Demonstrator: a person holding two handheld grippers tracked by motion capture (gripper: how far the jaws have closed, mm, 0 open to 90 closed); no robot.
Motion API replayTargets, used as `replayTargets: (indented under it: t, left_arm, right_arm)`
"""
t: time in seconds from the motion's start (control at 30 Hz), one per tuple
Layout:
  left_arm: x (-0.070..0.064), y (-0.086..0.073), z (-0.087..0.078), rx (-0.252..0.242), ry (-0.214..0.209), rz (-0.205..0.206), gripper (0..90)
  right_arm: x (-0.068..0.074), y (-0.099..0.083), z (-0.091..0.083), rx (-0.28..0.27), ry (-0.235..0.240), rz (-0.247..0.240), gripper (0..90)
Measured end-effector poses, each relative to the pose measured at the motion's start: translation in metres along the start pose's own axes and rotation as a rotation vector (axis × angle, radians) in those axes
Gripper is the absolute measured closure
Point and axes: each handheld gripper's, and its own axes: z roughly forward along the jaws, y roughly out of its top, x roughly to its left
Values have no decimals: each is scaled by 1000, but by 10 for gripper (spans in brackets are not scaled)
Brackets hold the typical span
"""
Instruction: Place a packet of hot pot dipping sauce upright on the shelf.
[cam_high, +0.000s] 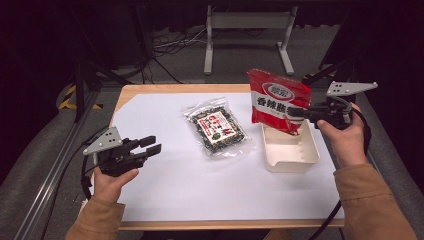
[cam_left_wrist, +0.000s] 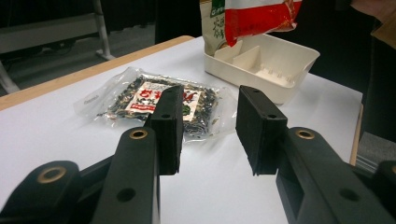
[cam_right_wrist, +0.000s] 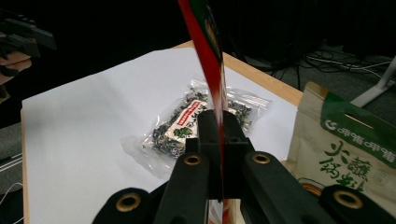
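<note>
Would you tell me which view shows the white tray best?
The left gripper view: the white tray shows its dividers and rim unobstructed. In the high view the red packet covers its far end; in the right gripper view I cannot make it out.

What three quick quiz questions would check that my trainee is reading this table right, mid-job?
1. True or false: the right claw is shut on the red packet.
2. Multiple choice: where does the clear bag of dark dried food lie? A) inside the white tray B) flat on the white sheet, left of the tray C) in the left claw
3. Fill in: the left claw is ____ and holds nothing.

Key:
1. True. The packet hangs pinched above the white tray.
2. B.
3. Open, as the wide gap between its jaws in the left gripper view shows.
</note>
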Motion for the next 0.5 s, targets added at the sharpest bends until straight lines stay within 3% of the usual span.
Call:
replayTargets:
  t: [0.5]
  left_arm:
    - [2,-1,0,1,-1,-10,613]
  right_arm:
    - [-20,-9,-9,-4,-48,29,896]
